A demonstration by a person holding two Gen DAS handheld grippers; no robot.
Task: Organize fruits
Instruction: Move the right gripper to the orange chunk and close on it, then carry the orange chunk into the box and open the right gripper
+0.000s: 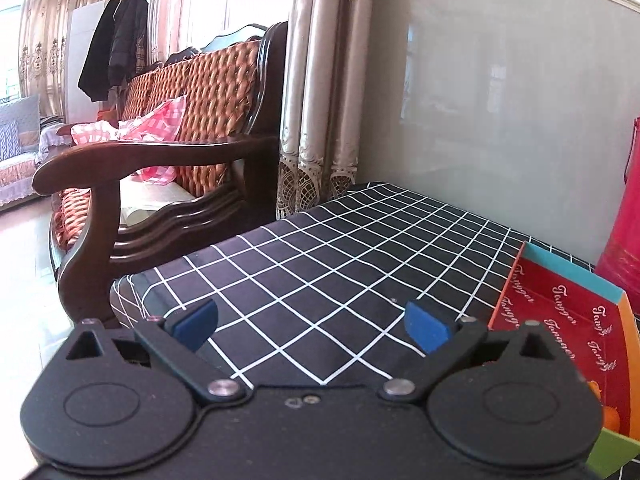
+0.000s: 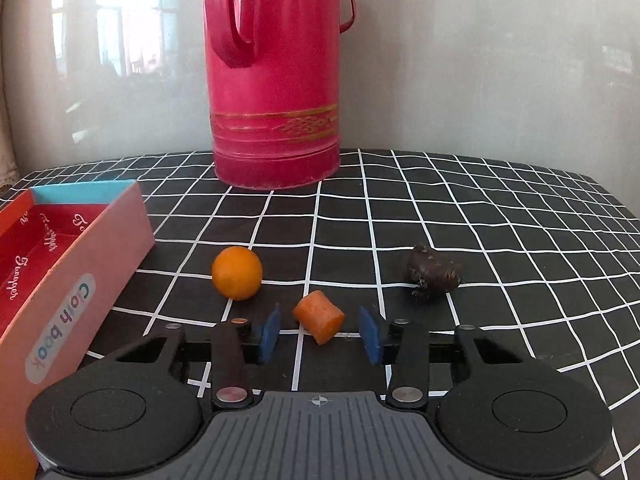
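Observation:
In the right wrist view a carrot chunk (image 2: 319,316) lies on the checked tablecloth between the blue pads of my open right gripper (image 2: 320,330), not touching either pad. A round orange (image 2: 237,267) lies to its left and a dark lumpy fruit (image 2: 433,273) to its right. An open pink box with a red lining (image 2: 76,256) stands at the left. In the left wrist view my left gripper (image 1: 310,326) is open and empty above the cloth, with the same box (image 1: 560,320) at its right. Something orange (image 1: 606,412) shows in the box behind the gripper.
A tall red thermos (image 2: 276,80) stands at the back against the glossy wall; its side shows in the left wrist view (image 1: 624,216). A wooden sofa (image 1: 168,152) stands beyond the table's left edge (image 1: 132,280). The table's right edge (image 2: 616,204) falls off.

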